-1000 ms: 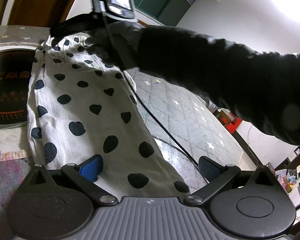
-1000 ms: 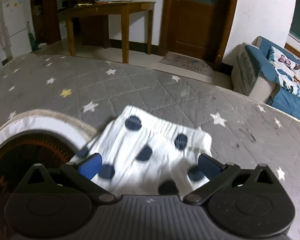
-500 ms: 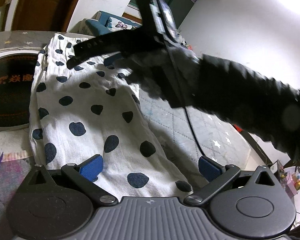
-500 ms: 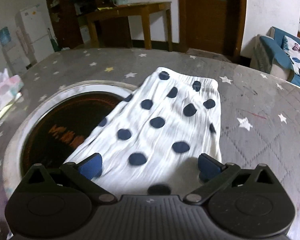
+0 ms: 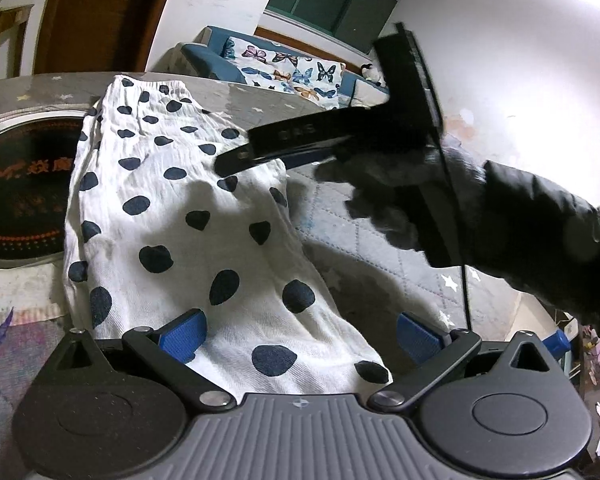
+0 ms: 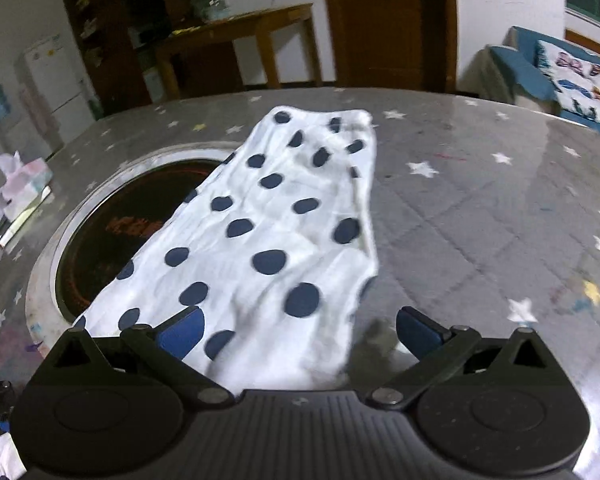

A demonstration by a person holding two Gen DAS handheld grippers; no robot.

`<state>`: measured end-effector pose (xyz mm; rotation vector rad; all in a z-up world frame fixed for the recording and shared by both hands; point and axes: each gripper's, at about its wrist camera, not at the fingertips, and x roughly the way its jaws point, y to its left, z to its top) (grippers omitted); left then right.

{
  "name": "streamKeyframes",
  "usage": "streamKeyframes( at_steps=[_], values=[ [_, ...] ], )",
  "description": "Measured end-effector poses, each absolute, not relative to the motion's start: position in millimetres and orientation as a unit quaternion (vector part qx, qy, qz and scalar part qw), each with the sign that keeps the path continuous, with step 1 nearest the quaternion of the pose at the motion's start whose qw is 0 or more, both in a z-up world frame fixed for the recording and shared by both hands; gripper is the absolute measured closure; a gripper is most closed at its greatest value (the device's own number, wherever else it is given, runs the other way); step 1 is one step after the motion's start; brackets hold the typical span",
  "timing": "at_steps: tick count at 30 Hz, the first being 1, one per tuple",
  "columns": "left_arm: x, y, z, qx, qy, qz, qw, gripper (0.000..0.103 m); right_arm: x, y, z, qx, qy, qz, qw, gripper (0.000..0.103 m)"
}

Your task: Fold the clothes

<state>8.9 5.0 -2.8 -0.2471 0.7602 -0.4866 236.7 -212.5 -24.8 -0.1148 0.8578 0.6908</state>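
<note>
The cloth, white with dark blue dots, lies stretched out long on the grey starry surface, running from the bottom middle of the left wrist frame up toward the upper left. Its left edge hangs over the round black inset sunk into the surface. Same deal in the right wrist view: the cloth runs up the centre, with the inset partly covered on its left.

Left gripper is spread wide, blue pads on either side of the cloth's near end, and the fabric passes between them and under the body. Can't tell if a pad is actually touching it. Nothing pinched.

Right gripper is wide open too, its near view filled by the cloth's near end, nothing held. In the left wrist view the right gripper shows up from the right of the frame, held in a gloved hand with a black sleeve, its tips over the cloth's right edge mid-frame; whether they touch is hard to say.

Tissue box sits at the left edge of the right view, well apart from the cloth.
</note>
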Motion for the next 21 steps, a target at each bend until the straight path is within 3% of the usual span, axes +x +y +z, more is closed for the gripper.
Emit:
streamKeyframes(
  at_steps=[8,21],
  values=[
    [9,-1,-2,-0.108,0.37,-0.223,0.896,0.0,212,-224,-6,-0.023,0.376,0.373,0.848,0.0],
    [7,-6,-2,-0.094,0.372,-0.209,0.9,0.0,195,-257,-27,0.008,0.394,0.361,0.845,0.0]
  ],
)
